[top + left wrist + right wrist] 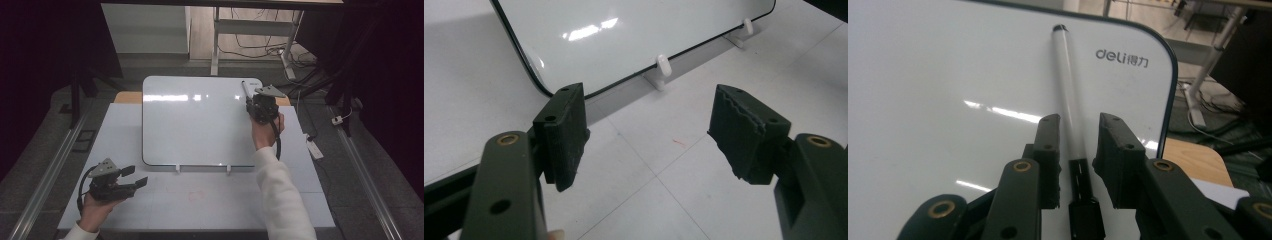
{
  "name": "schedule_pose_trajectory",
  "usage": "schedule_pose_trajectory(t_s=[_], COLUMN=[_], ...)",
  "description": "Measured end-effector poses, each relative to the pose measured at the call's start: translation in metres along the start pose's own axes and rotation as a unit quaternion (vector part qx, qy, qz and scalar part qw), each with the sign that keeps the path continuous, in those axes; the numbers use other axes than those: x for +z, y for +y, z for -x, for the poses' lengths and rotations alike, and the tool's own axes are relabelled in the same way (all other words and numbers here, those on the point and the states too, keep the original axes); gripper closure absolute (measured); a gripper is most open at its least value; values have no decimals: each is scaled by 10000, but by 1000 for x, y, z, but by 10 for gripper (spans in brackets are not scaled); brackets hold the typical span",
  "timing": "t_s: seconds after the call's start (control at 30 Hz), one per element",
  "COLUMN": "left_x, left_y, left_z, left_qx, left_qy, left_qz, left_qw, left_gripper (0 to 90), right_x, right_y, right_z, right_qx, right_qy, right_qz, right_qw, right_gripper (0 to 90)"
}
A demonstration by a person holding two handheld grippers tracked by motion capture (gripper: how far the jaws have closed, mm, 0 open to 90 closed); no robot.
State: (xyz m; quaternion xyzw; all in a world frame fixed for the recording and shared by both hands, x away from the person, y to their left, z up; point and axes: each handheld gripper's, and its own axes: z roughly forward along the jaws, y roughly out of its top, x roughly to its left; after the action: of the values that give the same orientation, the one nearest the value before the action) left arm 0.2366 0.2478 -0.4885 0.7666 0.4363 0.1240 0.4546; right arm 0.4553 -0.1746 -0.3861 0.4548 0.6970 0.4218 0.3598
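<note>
Looking down from the high view, I have my right gripper [248,101] at the upper right corner of the whiteboard [195,120], which stands tilted on two small white feet on the white table [200,200]. In the right gripper view a white marker [1066,85] with a black rear end lies on the board surface, running away from me toward the top edge, just left of the printed logo [1122,57]. Its shaft sits between my right jaws, which stand partly apart with a visible gap on either side of it, so the pads do not press on the marker; it rests on the board rather than in my grip. My left gripper [135,176] sits low at the near left part of the table, well apart from the marker, held in my left hand [95,210]. In the left gripper view its jaws stand wide open with nothing between them, pointing across the bare table toward the board's lower edge, where one of the white feet [663,66] props the dark-rimmed frame. A faint reddish mark [679,143] shows on the table beyond the jaws. My right sleeve [280,195] is white and crosses the near right of the table.
</note>
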Motion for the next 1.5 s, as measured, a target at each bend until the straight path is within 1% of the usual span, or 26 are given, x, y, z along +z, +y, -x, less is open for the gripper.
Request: schedule_pose_trajectory(t_s=[0.03, 0.13, 0.17, 0.23, 0.3, 0.4, 0.47, 0.53, 0.63, 0.73, 0.8, 0.87, 0.97, 1.0, 1.07, 1.2, 1.33, 1.4, 1.5], left_x=[0, 0, 0, -1, -2, -3, -4, -3, -2, 2, 4, 6, 9, 9, 10, 10, 10, 9, 9], left_y=[0, -1, -1, -3, -4, -6, -7, -8, -9, -9, -9, -9, -10, -10, -10, -11, -12, -12, -11], left_z=[0, -1, -1, -2, -4, -5, -5, -5, -5, -4, -3, -3, -2, -2, -2, -1, 0, 0, 0], left_qx=[-9, -25, -22, -8, -36, -60, -55, -58, -28, 19, 60, 109, 174, 178, 199, 247, 292, 296, 304], left_qy=[-3, -4, 3, 8, 18, 31, 39, 35, 26, 0, 0, 7, 27, 22, 14, 13, -1, 1, -4], left_qz=[-1, -3, -4, 8, 20, 29, 24, 13, -20, -70, -104, -143, -189, -196, -210, -220, -216, -213, -202], left_qw=[10000, 10000, 10000, 10000, 10000, 10000, 10000, 10000, 10000, 10000, 9999, 9998, 9997, 9996, 9996, 9995, 9993, 9993, 9993], left_gripper=[321, 320, 320, 320, 320, 319, 317, 316, 315, 312, 310, 309, 305, 302, 296, 285, 275, 270, 262], right_x=[-2, -9, -12, -21, -31, -47, -59, -71, -89, -103, -110, -116, -122, -123, -123, -121, -120, -119, -119], right_y=[-1, -4, -6, -12, -21, -39, -54, -70, -95, -118, -132, -142, -153, -156, -161, -166, -168, -169, -170], right_z=[0, -1, -1, 1, 5, 11, 15, 19, 27, 35, 38, 42, 48, 49, 51, 50, 49, 48, 47], right_qx=[-42, -146, -173, -215, -206, -233, -273, -261, -229, -232, -292, -320, -392, -409, -404, -457, -507, -513, -564], right_qy=[11, 55, 126, 346, 648, 1086, 1351, 1610, 1872, 1947, 1976, 2011, 2023, 2037, 2119, 2176, 2172, 2203, 2179], right_qz=[28, 128, 183, 290, 380, 439, 470, 448, 434, 365, 264, 202, 156, 137, 107, 50, -2, 2, -27], right_qw=[10000, 9998, 9996, 9987, 9970, 9928, 9893, 9856, 9811, 9799, 9795, 9788, 9784, 9781, 9764, 9750, 9748, 9741, 9743], right_gripper=[701, 646, 629, 613, 599, 578, 565, 545, 527, 512, 498, 488, 469, 461, 448, 445, 438, 437, 435])
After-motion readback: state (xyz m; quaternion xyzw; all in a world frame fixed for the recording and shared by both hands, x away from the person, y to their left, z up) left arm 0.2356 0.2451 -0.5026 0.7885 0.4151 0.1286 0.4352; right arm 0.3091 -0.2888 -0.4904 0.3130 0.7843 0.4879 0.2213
